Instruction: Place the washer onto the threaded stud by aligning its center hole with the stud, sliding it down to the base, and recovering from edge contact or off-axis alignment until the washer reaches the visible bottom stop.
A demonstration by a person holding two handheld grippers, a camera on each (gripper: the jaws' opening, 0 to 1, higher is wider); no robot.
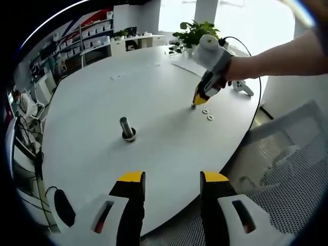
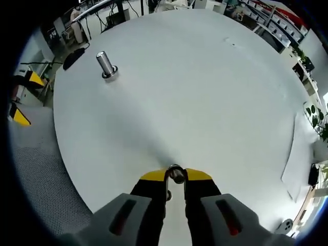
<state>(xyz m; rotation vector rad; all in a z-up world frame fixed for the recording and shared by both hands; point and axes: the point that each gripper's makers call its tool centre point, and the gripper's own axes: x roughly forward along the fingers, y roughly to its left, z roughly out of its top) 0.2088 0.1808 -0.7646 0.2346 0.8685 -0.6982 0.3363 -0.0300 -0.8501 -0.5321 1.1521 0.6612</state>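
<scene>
Pinching a washer on edge between nearly closed jaws of the right gripper, low over the table. Well apart from the stud, upright on its base. Two spare washers just beside the tips. Left gripper hanging half open, empty, at the table edge. Best carried over level, hole centred above the stud tip, then lowered straight; on edge contact, back off slightly and re-centre.

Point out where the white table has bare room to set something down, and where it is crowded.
Bare: the wide stretch of table between the threaded stud and the far plant. Crowded: around the right hand-held gripper, closed on a washer, with two loose washers beside it.
</scene>
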